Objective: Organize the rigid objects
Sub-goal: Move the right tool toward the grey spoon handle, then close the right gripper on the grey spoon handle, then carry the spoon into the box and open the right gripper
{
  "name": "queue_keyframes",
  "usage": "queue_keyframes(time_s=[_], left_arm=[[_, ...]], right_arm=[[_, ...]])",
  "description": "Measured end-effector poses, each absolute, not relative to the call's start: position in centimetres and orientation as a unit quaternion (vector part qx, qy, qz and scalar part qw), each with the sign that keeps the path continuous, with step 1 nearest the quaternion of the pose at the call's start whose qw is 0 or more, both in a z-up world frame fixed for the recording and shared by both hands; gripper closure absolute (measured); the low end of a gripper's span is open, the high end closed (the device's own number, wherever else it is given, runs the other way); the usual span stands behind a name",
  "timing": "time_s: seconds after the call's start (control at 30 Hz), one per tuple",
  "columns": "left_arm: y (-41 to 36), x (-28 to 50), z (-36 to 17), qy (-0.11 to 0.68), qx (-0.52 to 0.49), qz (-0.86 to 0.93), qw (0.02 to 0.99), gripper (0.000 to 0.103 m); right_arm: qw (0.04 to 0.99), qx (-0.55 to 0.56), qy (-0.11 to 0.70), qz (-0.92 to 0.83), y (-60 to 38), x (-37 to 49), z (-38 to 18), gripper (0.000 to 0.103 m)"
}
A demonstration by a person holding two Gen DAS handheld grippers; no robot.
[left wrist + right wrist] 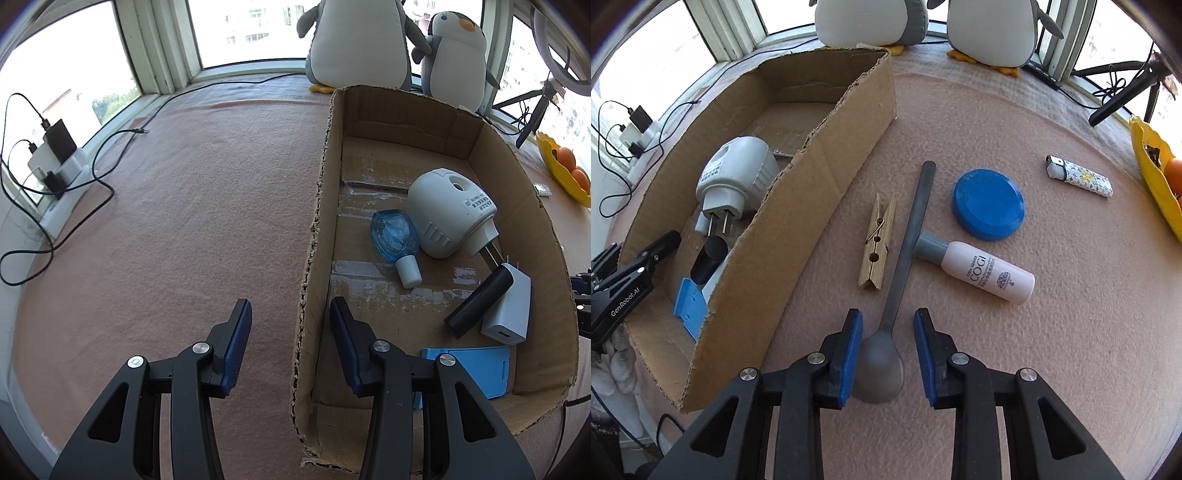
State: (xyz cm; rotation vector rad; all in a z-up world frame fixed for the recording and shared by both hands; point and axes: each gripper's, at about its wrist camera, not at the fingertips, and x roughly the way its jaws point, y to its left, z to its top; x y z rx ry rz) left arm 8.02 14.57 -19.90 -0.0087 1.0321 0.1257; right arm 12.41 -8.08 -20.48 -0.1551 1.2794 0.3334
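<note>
On the pink mat beside the big cardboard box [798, 206], the long gray spoon [905, 258] points straight away from me. Its bowl sits between my right gripper [888, 354], jaws narrow, not squeezing yet. My left gripper [291, 347] holds nothing.

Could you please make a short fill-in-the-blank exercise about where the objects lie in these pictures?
1. The right gripper straddles the bowl of the grey metal ____.
2. The wooden clothespin lies between the brown cardboard box and the ____.
3. The white plug-in device lies ____ the box.
4. The round lid is ____ in colour.

Missing words: spoon; spoon; inside; blue
</note>
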Motion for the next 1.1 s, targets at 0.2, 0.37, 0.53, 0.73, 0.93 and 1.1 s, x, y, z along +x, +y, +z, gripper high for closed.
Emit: queue_keyframes(time_s=[0.2, 0.37, 0.53, 0.73, 0.93, 1.1], left_arm=[[14.5, 8.0, -20.0, 0.493, -0.006, 0.061, 0.868, 0.06], [14.5, 8.0, -20.0, 0.493, -0.006, 0.061, 0.868, 0.06], [14.5, 8.0, -20.0, 0.493, -0.006, 0.061, 0.868, 0.06], [14.5, 8.0, -20.0, 0.492, -0.006, 0.061, 0.868, 0.06], [14.5, 8.0, -20.0, 0.492, -0.006, 0.061, 0.868, 0.06], [14.5, 8.0, -20.0, 0.492, -0.006, 0.061, 0.868, 0.06]], right_arm=[[0.778, -0.09, 0.6, 0.164, -8.7, 12.6, -20.4, 0.094], [0.779, -0.078, 0.6, 0.163, -9.1, 12.4, -20.3, 0.096], [0.784, -0.051, 0.598, 0.159, -9.9, 12.0, -20.2, 0.096], [0.792, -0.022, 0.59, 0.156, -11.3, 11.6, -19.5, 0.096], [0.801, -0.002, 0.578, 0.153, -11.7, 11.2, -18.0, 0.096], [0.812, 0.013, 0.559, 0.165, -11.4, 11.1, -15.6, 0.096]])
